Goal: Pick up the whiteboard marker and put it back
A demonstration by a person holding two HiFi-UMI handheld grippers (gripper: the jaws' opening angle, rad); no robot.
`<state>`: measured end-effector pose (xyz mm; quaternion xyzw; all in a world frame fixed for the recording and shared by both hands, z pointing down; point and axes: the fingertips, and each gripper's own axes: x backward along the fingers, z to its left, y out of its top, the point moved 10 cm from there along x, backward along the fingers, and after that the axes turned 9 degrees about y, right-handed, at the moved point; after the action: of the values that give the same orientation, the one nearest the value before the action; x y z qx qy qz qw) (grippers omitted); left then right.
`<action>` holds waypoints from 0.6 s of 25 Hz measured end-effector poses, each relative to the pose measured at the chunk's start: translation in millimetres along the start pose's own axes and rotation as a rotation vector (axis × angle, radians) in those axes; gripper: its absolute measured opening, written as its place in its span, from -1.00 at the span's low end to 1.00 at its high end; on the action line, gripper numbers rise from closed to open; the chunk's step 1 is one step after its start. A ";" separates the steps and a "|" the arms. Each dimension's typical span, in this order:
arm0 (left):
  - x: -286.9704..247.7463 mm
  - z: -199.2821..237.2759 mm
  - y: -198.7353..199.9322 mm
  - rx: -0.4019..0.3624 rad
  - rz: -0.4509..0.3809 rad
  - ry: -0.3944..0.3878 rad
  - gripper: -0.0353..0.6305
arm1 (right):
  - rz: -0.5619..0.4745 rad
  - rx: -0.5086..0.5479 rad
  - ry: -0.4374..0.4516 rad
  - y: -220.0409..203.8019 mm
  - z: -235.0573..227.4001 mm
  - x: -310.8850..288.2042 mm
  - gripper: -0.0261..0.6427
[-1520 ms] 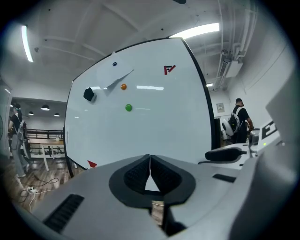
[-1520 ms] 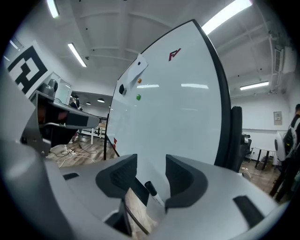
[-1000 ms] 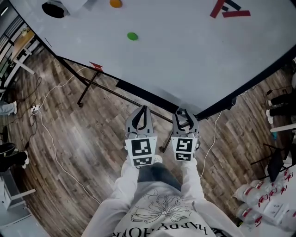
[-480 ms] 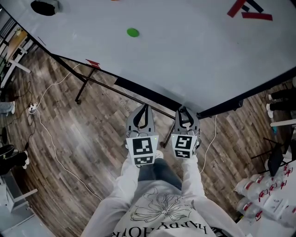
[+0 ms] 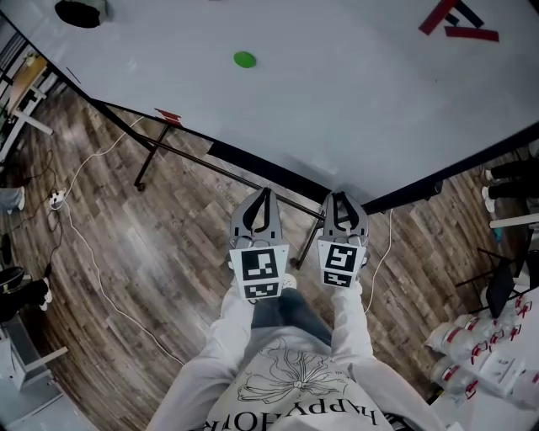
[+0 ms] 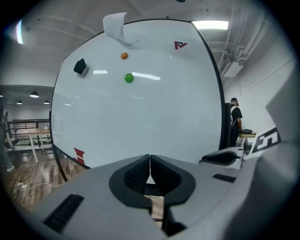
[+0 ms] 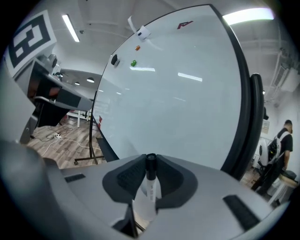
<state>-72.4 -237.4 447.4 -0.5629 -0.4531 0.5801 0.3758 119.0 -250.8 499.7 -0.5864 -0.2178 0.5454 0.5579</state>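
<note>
The whiteboard marker, white with a black cap, stands between my right gripper's jaws. They are closing, and the pads meet the marker on both sides. From the head view my right gripper sits just below the whiteboard's lower edge. Beside it, my left gripper is shut with nothing in it. In the left gripper view the left gripper faces the whiteboard.
A green magnet, a black eraser and a red logo are on the board. Its stand leg and a white cable are on the wood floor. A person stands far right.
The right gripper's jaws have drawn together. Both grippers stay at the same spot under the board's lower edge.
</note>
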 end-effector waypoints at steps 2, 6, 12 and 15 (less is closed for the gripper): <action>1.4 0.5 2.8 0.000 -0.008 -0.004 -0.88 | -0.020 -0.032 -0.006 5.0 -2.1 4.1 -0.73; 4.0 1.9 11.0 0.004 -0.032 -0.009 -0.87 | -0.067 -0.092 -0.020 17.0 -8.8 14.2 -0.73; 10.3 2.2 27.6 0.012 -0.079 -0.018 -0.88 | -0.144 -0.142 -0.048 40.2 -21.4 34.1 -0.73; 14.1 1.9 36.9 0.015 -0.106 -0.022 -0.88 | -0.185 -0.152 -0.066 51.3 -27.8 44.4 -0.73</action>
<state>-72.8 -235.6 407.9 -0.5288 -0.4824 0.5688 0.4052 139.2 -238.5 430.3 -0.5859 -0.3299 0.4925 0.5525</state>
